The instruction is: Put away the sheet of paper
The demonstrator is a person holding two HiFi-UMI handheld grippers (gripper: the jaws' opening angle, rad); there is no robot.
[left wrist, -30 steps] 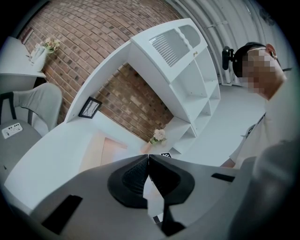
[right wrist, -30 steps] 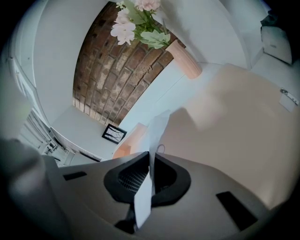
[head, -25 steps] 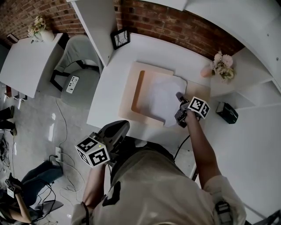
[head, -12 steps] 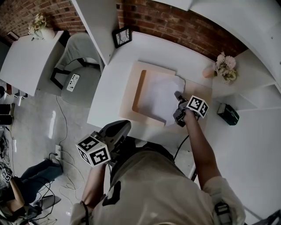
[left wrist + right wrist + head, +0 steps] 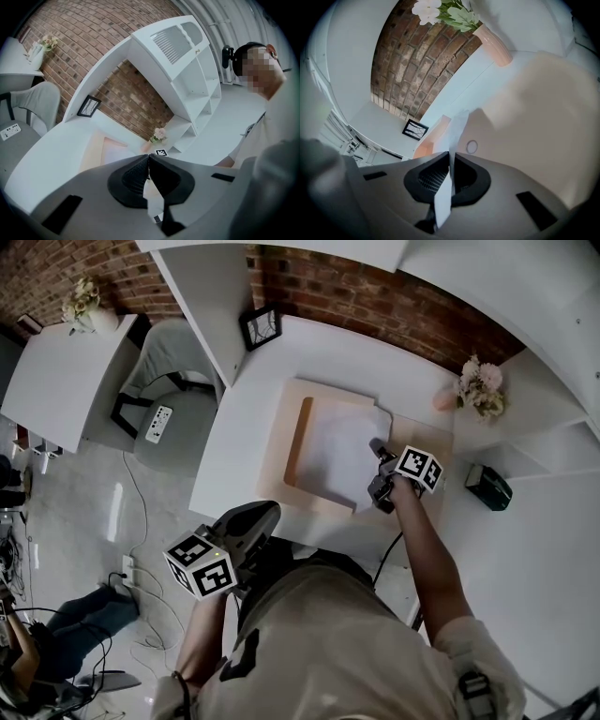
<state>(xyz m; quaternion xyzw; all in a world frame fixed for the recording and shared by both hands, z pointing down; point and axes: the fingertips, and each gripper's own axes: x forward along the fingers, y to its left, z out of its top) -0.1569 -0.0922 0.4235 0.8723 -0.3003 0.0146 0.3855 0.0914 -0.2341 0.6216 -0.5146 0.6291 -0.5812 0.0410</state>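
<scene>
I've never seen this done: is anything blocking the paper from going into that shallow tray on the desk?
Nothing visible does. The right gripper has its jaws shut on the paper, which lies over the open tray; nothing else shows in its uncovered part. The flower vase stands apart, past its far corner.

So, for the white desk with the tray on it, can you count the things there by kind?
sheet of paper: 1
tray: 1
picture frame: 1
vase of flowers: 1
Total: 4
</scene>
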